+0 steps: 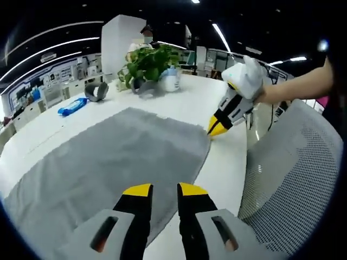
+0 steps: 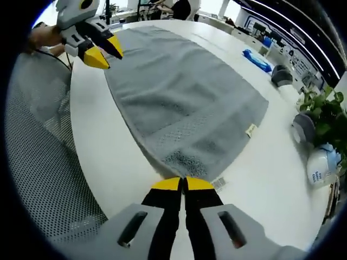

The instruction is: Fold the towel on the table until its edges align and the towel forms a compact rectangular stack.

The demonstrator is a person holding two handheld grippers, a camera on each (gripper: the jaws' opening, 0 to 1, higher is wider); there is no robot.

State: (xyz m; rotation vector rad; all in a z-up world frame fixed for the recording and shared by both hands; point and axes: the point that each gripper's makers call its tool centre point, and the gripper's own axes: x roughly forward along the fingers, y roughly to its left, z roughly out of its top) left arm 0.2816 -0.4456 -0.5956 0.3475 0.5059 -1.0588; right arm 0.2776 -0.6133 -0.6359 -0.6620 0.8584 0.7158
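A grey towel (image 1: 108,157) (image 2: 184,97) lies spread flat on the white table (image 1: 222,162) (image 2: 119,157). In the left gripper view my left gripper (image 1: 165,189) hovers open over the towel's near edge, with nothing between its jaws. From the right gripper view the left gripper (image 2: 105,51) stands at the towel's far corner. My right gripper (image 2: 183,184) is shut, its yellow tips right at the towel's near corner, beside a small label (image 2: 218,183). No cloth shows between them. The right gripper (image 1: 216,129), held by a hand, touches that same corner.
A mesh office chair (image 1: 293,179) (image 2: 43,162) stands against the table's edge beside both grippers. Beyond the towel sit a potted plant (image 1: 149,62) (image 2: 325,114), a white bottle (image 1: 172,81) (image 2: 320,165), a blue packet (image 1: 72,106) (image 2: 257,59) and a grey holder (image 1: 96,91) (image 2: 282,75).
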